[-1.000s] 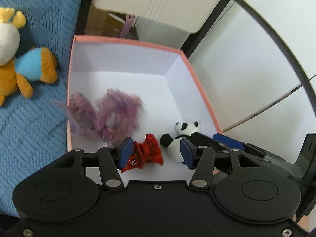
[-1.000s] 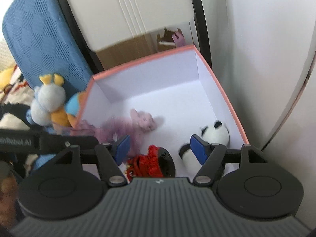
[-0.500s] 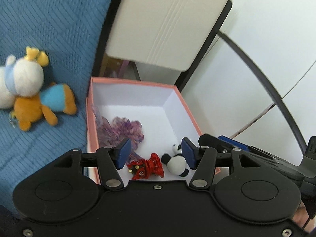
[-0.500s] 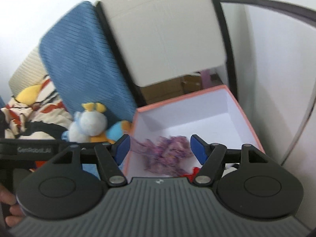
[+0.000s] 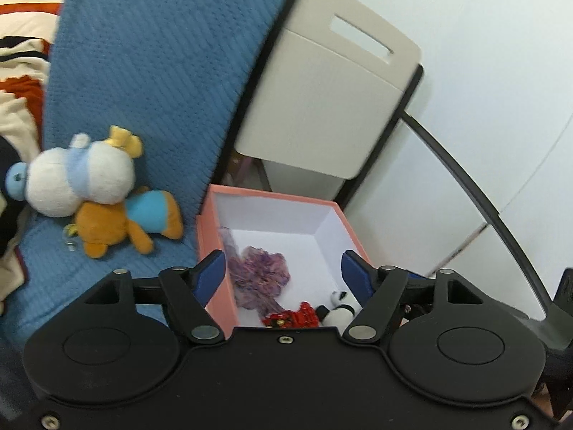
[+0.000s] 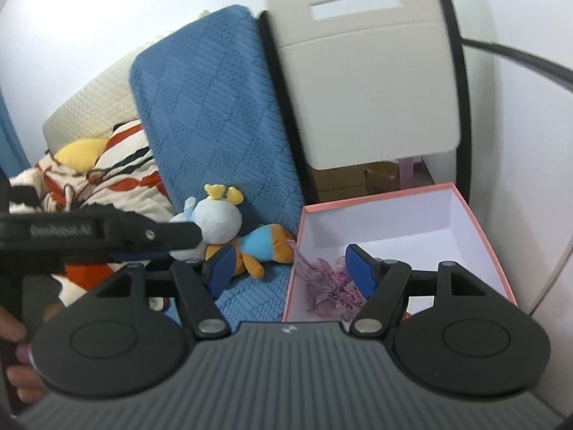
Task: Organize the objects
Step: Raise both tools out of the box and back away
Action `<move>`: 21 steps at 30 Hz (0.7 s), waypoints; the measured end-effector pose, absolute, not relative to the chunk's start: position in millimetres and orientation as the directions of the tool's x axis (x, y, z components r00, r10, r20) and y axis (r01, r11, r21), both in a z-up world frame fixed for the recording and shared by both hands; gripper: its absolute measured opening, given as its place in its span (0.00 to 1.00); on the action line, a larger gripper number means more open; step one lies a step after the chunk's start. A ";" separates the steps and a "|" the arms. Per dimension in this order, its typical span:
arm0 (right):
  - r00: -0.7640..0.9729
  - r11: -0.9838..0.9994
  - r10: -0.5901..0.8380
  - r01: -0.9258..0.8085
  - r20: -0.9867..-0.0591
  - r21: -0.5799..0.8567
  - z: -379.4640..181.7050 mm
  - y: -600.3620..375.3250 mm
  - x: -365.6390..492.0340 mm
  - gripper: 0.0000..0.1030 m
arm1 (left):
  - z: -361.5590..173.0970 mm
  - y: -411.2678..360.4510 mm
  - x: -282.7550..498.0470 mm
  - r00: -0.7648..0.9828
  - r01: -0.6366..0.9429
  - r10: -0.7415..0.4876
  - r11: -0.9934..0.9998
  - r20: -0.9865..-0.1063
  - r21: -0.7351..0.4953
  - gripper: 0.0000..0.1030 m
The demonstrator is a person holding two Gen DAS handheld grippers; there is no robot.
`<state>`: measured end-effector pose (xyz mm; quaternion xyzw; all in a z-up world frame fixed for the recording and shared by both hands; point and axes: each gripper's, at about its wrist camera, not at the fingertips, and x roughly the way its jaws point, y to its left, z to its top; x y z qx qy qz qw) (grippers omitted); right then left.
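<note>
A pink box (image 5: 207, 251) with a white inside stands on the blue cushion. In it lie a purple fluffy piece (image 5: 258, 275), a small red toy (image 5: 294, 318) and a little panda (image 5: 340, 310). My left gripper (image 5: 283, 263) hovers above and in front of the box. Its jaws are opening, with nothing between them. My right gripper (image 6: 290, 256) is open and empty, above the box's left rim (image 6: 476, 220). The purple piece (image 6: 327, 286) shows there too. A white, orange and blue plush toy (image 5: 93, 193) lies on the cushion left of the box.
A blue quilted cushion (image 6: 215, 107) leans upright behind the plush toy (image 6: 229, 229). A beige chair back (image 6: 365, 71) stands behind the box, against a white wall. A striped blanket (image 6: 107, 175) lies far left. The left tool's body (image 6: 100, 233) and a hand (image 6: 18, 354) fill the lower left.
Both grippers have risen and drawn back from the box, so more of the room shows. The purple piece, blurred a second ago, now lies still. The left jaws stand wider.
</note>
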<state>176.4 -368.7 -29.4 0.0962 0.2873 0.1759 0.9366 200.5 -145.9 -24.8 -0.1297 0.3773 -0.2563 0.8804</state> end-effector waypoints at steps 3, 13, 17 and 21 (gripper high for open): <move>0.764 0.915 0.396 -0.283 -0.509 0.287 -31.5 -355.8 172.5 0.68 | -23.9 -126.4 196.0 0.609 0.329 -0.527 0.848 -0.593 -0.417 0.70; 0.734 0.912 0.408 -0.308 -0.543 0.269 -45.0 -311.6 162.2 0.68 | -29.8 -80.4 180.8 0.682 0.320 -0.466 0.883 -0.564 -0.342 0.97; 0.717 0.911 0.411 -0.300 -0.563 0.282 -54.1 -299.7 164.3 0.81 | -36.0 -64.5 180.6 0.694 0.292 -0.441 0.895 -0.570 -0.337 0.99; 0.726 0.923 0.386 -0.297 -0.569 0.247 -59.6 -287.9 165.1 0.88 | -42.2 -48.7 182.4 0.710 0.258 -0.414 0.906 -0.570 -0.337 0.99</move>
